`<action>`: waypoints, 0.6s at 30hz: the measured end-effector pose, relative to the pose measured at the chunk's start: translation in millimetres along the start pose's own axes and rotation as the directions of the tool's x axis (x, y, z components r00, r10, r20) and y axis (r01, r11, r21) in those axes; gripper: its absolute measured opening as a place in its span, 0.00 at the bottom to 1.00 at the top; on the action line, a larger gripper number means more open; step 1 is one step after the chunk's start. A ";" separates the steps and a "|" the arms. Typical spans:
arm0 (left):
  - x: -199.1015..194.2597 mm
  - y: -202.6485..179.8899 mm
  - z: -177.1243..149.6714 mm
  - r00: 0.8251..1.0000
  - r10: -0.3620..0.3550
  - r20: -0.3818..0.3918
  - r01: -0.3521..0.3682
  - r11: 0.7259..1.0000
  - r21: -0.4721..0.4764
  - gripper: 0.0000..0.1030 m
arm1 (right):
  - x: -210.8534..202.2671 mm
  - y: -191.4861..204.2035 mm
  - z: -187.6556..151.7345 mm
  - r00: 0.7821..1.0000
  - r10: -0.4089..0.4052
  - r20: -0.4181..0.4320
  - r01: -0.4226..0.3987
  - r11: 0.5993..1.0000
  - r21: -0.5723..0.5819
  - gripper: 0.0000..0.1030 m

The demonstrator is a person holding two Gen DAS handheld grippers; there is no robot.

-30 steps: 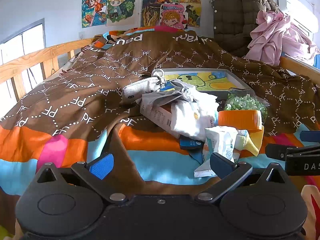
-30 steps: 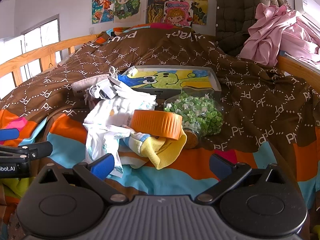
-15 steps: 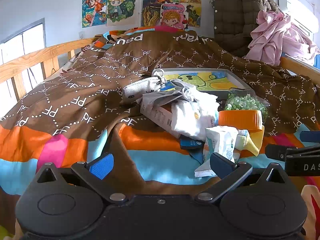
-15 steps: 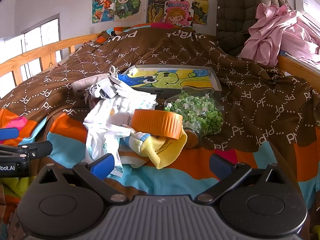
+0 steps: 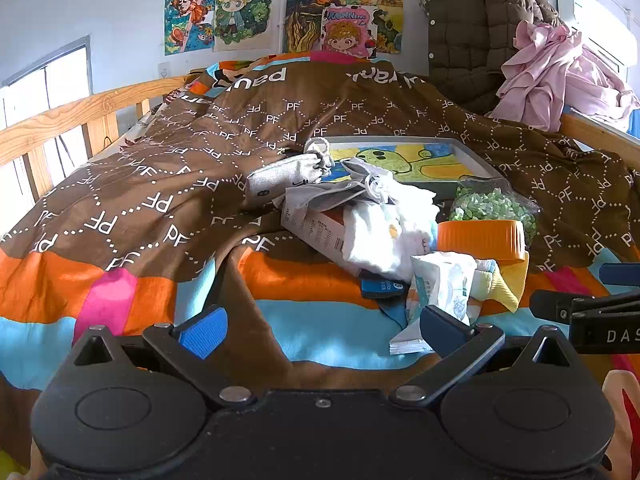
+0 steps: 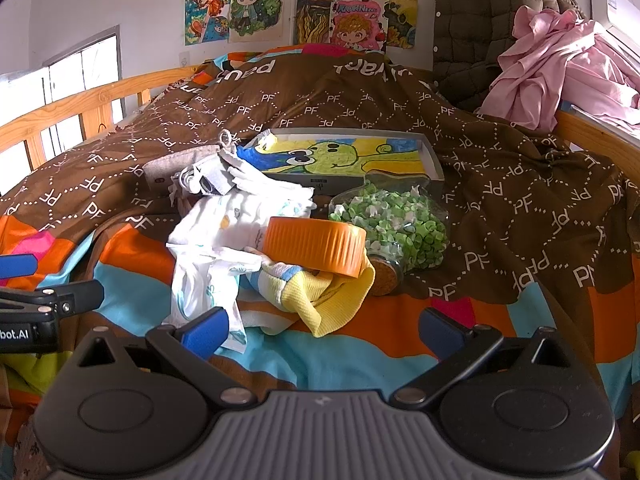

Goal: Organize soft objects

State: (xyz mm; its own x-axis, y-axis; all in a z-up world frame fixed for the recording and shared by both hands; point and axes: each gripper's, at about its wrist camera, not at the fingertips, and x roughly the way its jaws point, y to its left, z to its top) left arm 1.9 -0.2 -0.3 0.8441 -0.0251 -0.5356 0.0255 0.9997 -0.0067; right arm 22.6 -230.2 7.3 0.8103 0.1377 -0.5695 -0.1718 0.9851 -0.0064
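Soft clothes pile [image 6: 244,220] heaped mid-bed on striped blanket [image 6: 360,344], tangled with orange lid [image 6: 316,244]. Left gripper [image 5: 320,328], right gripper [image 6: 324,328]: jaws spread, empty, hovering short of pile, likely lining up first pick.

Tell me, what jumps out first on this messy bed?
The bright orange lid in the middle of the pile, resting on a yellow cloth, catches the eye first. Right behind it lies a clear jar of green bits, and farther back a tray with a green cartoon picture. Pink clothes heap up at the far right.
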 end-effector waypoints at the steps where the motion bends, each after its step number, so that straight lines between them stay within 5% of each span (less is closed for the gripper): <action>1: -0.1 0.0 0.0 1.000 0.000 -0.001 0.000 1.000 0.000 0.99 | 0.1 0.0 0.0 1.000 0.000 0.000 0.000 1.000 0.000 1.00; 18: 0.1 0.3 0.1 1.000 -0.002 0.000 0.002 1.000 -0.001 0.99 | 0.1 0.8 2.4 1.000 -0.002 -0.002 0.002 1.000 -0.004 1.00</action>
State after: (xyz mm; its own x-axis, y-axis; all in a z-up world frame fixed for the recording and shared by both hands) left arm 2.1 0.1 -0.3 0.8439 -0.0267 -0.5359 0.0260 0.9996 -0.0087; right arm 23.9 -229.1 9.2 0.8097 0.1353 -0.5710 -0.1723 0.9850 -0.0110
